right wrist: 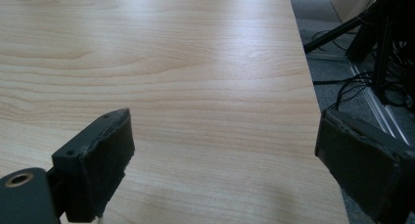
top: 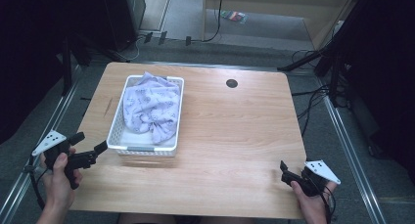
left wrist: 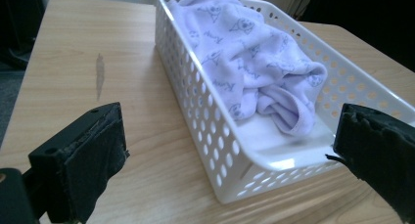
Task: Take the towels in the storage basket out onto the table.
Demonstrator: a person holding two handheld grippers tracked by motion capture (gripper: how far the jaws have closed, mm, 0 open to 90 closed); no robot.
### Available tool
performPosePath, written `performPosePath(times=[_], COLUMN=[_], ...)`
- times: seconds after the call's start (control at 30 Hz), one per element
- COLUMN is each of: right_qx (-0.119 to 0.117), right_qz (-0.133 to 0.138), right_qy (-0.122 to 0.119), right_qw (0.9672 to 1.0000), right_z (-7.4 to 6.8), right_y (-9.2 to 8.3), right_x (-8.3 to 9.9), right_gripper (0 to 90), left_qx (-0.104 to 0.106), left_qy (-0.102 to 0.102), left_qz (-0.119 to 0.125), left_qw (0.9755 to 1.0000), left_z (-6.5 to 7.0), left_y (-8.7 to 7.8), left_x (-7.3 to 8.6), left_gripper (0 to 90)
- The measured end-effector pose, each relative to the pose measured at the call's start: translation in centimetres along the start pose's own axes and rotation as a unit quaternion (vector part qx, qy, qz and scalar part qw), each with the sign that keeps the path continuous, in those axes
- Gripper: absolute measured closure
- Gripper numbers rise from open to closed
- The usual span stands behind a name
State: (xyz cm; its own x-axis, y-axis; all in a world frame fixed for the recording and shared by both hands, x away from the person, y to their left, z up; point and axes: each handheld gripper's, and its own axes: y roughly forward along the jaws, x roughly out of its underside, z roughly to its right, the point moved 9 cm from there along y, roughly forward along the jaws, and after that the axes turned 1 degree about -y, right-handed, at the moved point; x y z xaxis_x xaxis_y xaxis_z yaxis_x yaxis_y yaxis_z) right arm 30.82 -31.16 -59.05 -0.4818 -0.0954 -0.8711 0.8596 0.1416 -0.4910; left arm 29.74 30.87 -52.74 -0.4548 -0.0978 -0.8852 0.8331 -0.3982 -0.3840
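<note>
High view. Wooden table [top: 230, 131], light grain, a small dark round grommet [top: 232, 83] near its far edge at 12 o'clock. White perforated plastic basket [top: 117, 123] stands left of centre, long axis running away from the person. It holds a crumpled lilac printed garment [top: 149, 106] that heaps over the far rim. Left gripper [top: 91, 146] at 8 o'clock, held in the left hand [top: 61, 177], forearm entering from the bottom edge; jaws spread, tips pointing toward the basket's near left corner, just beside it, not touching. Right gripper [top: 283, 167] at 4 o'clock near the table's front right corner, well apart from the basket, gripped by the right hand [top: 313, 204]; from here I cannot tell how its jaws stand. Grey three-cornered plates top both grippers.

Left gripper view. Two black padded jaws wide apart at the lower corners, nothing between them. Basket [left wrist: 210, 131] near corner sits between them, farther off. Garment [left wrist: 249, 62] bears a small repeated print, too blurred to read; sleeve or cuff end curls at 5 o'clock. Dark streak [left wrist: 100, 73] on the tabletop at 10 o'clock.

Right gripper view. Jaws spread wide, empty, over bare tabletop [right wrist: 171, 77]. Table's right edge at 3 o'clock; cables [right wrist: 357, 82] on the floor beyond. No legible writing anywhere.
</note>
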Motion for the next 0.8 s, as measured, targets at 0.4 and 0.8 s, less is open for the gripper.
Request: performPosePath(times=[0.4, 0.8], right_qx=[0.004, 0.008], right_qz=[0.006, 0.010], right_qy=[-0.005, -0.010], right_qw=[1.0000, 0.9999], right_z=[0.0, 0.0], right_y=[-0.2, -0.3], right_x=[0.0, 0.0], right_gripper=[7.6, 7.6], left_qx=[0.014, 0.022], left_qy=[0.024, 0.053], left_qz=[-0.024, -0.062], left_qw=[0.9993, 0.9964], left_z=[2.8, 5.2], left_y=[2.1, 4.8], left_x=[-3.1, -5.2], left_gripper=[0.0, 0.0])
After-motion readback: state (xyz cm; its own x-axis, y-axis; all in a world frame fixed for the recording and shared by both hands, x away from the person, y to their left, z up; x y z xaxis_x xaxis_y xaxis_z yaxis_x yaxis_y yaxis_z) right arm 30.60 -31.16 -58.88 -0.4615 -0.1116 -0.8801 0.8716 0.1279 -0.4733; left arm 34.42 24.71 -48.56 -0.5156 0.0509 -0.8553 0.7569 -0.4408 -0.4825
